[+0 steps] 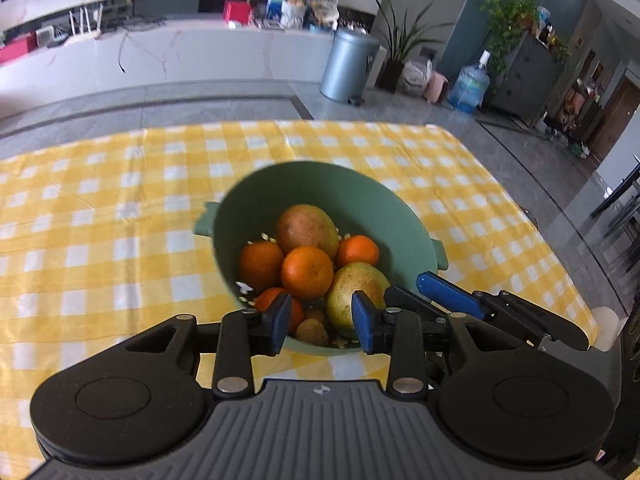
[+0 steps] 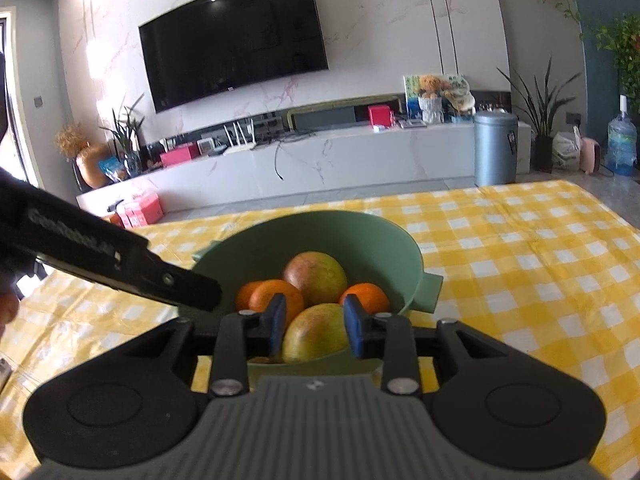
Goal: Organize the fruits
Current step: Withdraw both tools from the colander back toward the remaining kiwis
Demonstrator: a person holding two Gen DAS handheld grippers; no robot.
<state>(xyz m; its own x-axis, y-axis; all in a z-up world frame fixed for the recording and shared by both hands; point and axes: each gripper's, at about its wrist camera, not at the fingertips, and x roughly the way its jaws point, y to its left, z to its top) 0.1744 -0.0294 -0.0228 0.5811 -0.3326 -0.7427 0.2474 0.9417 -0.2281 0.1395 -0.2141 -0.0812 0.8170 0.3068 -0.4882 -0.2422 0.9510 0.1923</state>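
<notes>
Fruit, oranges and mangoes, sits piled in the round green plastic bowl (image 1: 256, 196) on the yellow checked tablecloth (image 1: 100, 200), left gripper (image 1: 322, 322) and right gripper (image 2: 316, 330) slightly parted, empty, sorting seemingly done.

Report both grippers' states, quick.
Left gripper: open, holding nothing, above the bowl.
Right gripper: open, holding nothing, a mango behind its gap.
</notes>
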